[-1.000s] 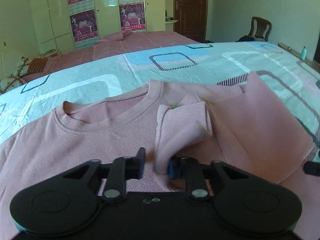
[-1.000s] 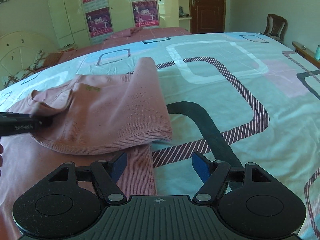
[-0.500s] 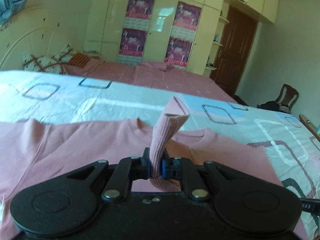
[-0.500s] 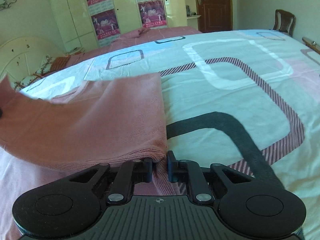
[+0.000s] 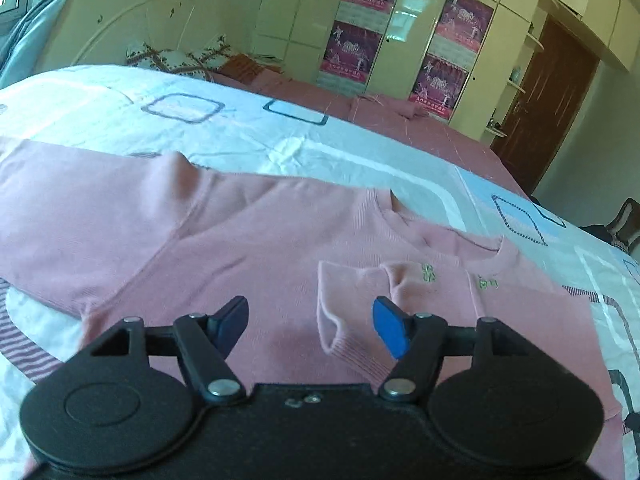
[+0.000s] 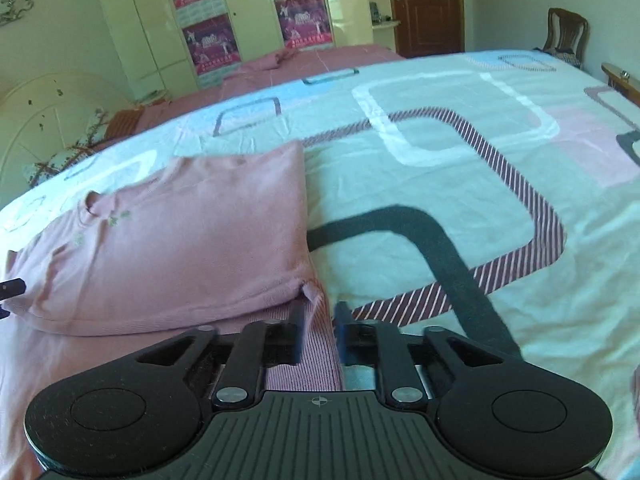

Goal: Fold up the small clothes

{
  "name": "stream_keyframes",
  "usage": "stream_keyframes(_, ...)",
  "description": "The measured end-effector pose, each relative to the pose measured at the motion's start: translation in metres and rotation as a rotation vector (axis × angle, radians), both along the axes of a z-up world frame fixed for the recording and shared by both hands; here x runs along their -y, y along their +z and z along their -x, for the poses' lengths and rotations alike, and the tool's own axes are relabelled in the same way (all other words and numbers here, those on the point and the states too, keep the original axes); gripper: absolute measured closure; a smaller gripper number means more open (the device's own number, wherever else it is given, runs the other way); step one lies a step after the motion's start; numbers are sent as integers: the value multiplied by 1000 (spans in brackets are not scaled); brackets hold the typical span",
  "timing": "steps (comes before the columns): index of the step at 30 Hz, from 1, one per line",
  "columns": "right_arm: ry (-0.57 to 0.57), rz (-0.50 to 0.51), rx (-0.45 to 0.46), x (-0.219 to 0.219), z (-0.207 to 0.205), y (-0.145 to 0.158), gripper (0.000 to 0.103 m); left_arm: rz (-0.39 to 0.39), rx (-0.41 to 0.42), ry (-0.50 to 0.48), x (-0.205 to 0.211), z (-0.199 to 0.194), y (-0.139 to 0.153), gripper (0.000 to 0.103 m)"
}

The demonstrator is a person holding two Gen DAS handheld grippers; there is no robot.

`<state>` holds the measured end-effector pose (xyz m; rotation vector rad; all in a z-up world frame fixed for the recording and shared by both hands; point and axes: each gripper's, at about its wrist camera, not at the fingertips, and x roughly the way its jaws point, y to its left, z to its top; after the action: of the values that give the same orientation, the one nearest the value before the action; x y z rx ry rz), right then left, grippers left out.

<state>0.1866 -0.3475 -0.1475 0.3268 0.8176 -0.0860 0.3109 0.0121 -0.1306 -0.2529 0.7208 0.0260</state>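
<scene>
a pink ribbed-knit long-sleeved sweater (image 5: 248,240) is lying flat on the bed sheet (image 5: 120,108), a pale cover printed with blue, white and striped rounded squares. its round collar is facing the far side.

left wrist view: the left gripper (image 5: 310,322) is hovering over the chest of the sweater, near edge of the frame. its jaws are spreading apart, and nothing is being pinched. the folded-in sleeve cuff (image 5: 344,316) is lying on the chest between the two blue pads (image 5: 388,330), closer to the right pad, with a visible gap to both. small green embroidery is showing just beyond the cuff, near the collar. the other sleeve is stretching out to the far left on the sheet.

right wrist view: the right gripper (image 6: 318,330) is sitting at the sweater's right side edge, near the frame bottom. its jaws are opening, moderately apart. the ribbed lower layer of the sweater is lying between them, not visibly pressed; motion blur is softening the pads. the folded-over panel of the sweater is resting just beyond and left of the jaws, its corner almost at the left pad. bare sheet is lying to the right.
</scene>
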Motion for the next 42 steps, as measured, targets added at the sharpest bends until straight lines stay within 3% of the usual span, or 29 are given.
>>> stream_keyframes(2, 2, 5, 29, 0, -7, 7, 49, -30, 29, -43, 5, -1, 7, 39)
stream_keyframes(7, -9, -13, 41, 6, -60, 4, 49, -42, 35, -193, 42, -17, 5, 40)
stream_keyframes(14, -36, -58, -12, 16, -146, -25, 50, -101, -46, -207, 60, -40, -33, 41)
stream_keyframes(16, -41, -70, -10, 17, -161, -30, 58, -141, -36, -218, 61, -38, -36, 41)
stream_keyframes(17, -34, -65, -11, 17, -167, -31, 80, -156, -35, -223, 62, -37, -37, 40)
stream_keyframes(18, -21, -56, -20, 14, -173, -32, 93, -169, -37, -225, 64, -36, -37, 40)
stream_keyframes(23, 14, 59, -12, 4, -177, -35, 95, -184, -51, -220, 66, -38, -35, 38)
stream_keyframes(26, -7, 60, -12, 9, -175, -38, 95, -214, -49, -222, 69, -39, -36, 33)
stream_keyframes(28, 14, 150, -15, -5, -174, -34, 95, -219, -59, -218, 71, -40, -33, 33)
stream_keyframes(31, 11, 141, 35, -11, -160, -18, 85, -185, -66, -191, 66, -37, -25, 27)
stream_keyframes(33, 55, 122, 62, -22, -144, -9, 57, -185, -73, -169, 62, -34, -22, 25)
stream_keyframes(37, 178, 95, 67, -56, -115, -4, 55, -194, -116, -158, 57, -30, -24, 26)
stream_keyframes(42, 242, 82, 5, -83, -103, -17, 55, -191, -124, -130, 46, -18, -13, 26)
